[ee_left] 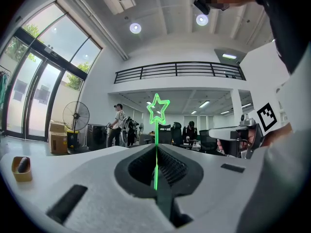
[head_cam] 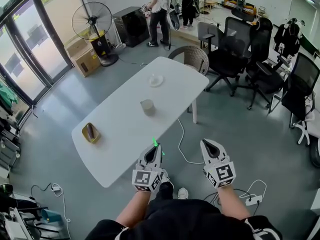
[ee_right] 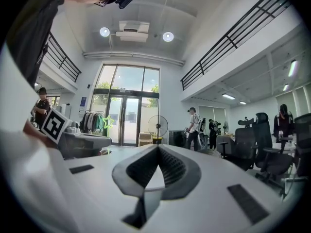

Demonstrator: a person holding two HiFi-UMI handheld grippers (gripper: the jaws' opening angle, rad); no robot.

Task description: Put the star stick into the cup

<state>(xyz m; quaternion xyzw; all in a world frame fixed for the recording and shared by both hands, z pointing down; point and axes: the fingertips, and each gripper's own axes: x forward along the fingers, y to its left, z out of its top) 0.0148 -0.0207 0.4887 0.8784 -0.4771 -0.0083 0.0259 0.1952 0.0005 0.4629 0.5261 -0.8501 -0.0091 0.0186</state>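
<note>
The long white table stands in front of the person. The right gripper has its jaws pressed together on nothing. The left gripper pinches the stick near the table's edge. The cup sits mid-table, well apart from it. The green star stick points star up.

We find the white table bare between its near edge and the cup, so a straight path lies open from the left gripper, which is just off that edge. The cup stands alone near the middle, mouth open upward. A yellow tray lies well apart to the left, and a small dish well apart beyond. A wicker chair blocks the far end. Office chairs stand apart to the right.
</note>
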